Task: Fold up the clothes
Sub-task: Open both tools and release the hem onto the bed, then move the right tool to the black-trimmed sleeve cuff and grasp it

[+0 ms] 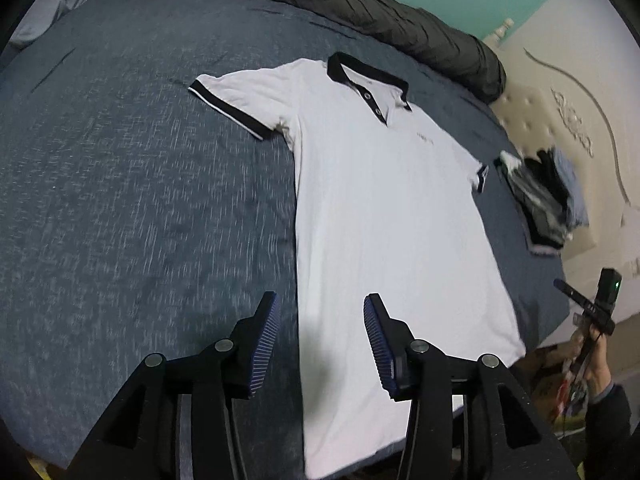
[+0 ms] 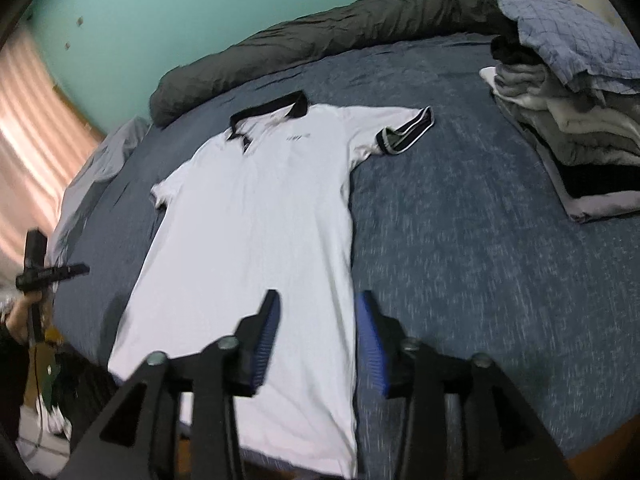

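Note:
A white polo shirt (image 1: 380,208) (image 2: 256,224) with a black collar and black sleeve cuffs lies flat, face up, on the blue bedspread (image 1: 132,200) (image 2: 472,248), its hem at the bed's near edge. My left gripper (image 1: 320,304) hovers open above the shirt's left hem side, nothing between its blue pads. Above the shirt's right edge near the hem, my right gripper (image 2: 318,300) is open too and holds nothing. The right gripper (image 1: 592,304) also shows at the right edge of the left wrist view, and the left gripper (image 2: 44,272) at the left edge of the right wrist view, each in a hand.
A stack of folded clothes (image 2: 572,132) (image 1: 548,200) sits on the bed to the right of the shirt. A dark rolled duvet (image 1: 340,4) (image 2: 312,44) lies along the far side. A cream headboard (image 1: 560,128) stands at the right, and a grey pillow (image 2: 100,168) lies at the left.

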A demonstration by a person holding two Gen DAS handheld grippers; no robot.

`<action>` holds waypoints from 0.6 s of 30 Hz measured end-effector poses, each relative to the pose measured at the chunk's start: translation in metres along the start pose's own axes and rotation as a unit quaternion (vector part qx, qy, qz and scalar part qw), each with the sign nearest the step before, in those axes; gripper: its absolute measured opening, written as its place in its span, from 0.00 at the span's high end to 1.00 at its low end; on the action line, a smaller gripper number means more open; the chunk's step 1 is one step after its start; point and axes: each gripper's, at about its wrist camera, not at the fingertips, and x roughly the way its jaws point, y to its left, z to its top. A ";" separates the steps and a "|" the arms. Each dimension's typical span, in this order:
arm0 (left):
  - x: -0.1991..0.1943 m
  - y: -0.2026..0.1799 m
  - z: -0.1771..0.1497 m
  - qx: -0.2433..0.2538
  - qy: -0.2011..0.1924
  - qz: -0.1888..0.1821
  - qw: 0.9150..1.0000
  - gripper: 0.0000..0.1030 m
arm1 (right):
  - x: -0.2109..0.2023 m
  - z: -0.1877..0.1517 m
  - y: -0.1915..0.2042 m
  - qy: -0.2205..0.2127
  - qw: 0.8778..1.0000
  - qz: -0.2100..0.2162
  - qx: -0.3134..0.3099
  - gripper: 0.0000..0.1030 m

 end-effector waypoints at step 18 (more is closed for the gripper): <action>0.105 0.044 0.104 -0.097 -0.030 -0.001 0.995 0.48 | 0.141 0.108 -0.077 0.008 0.990 0.012 0.139 0.41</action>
